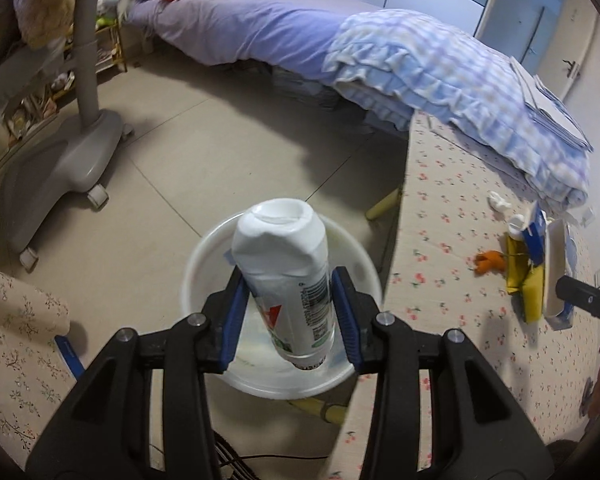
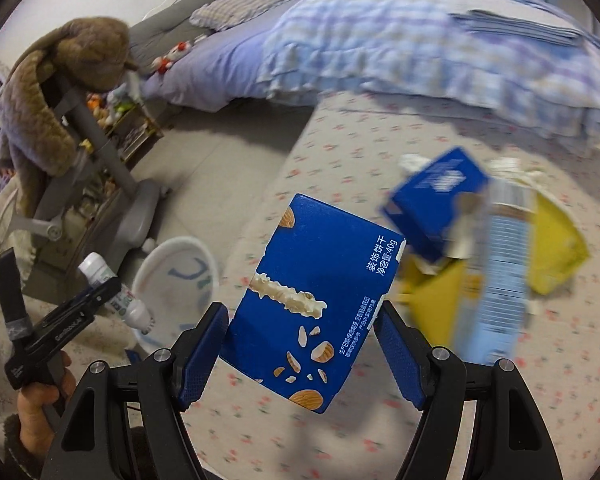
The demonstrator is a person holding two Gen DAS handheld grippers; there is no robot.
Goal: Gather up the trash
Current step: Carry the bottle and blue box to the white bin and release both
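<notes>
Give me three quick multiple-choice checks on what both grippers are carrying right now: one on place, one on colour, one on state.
1. Where is the white bottle held?
A. over the white bin
B. on the bed
C. on the flowered tablecloth

2. What colour is the snack box in the right gripper?
A. yellow
B. blue
C. red

3. How does the left gripper stand?
A. open and empty
B. shut on the bottle
C. resting in the bin

Answers:
1 A, the bin's rim rings the bottle from below in the left wrist view.
2 B, its face is blue with almond pictures.
3 B, both blue pads press the bottle's sides.
</notes>
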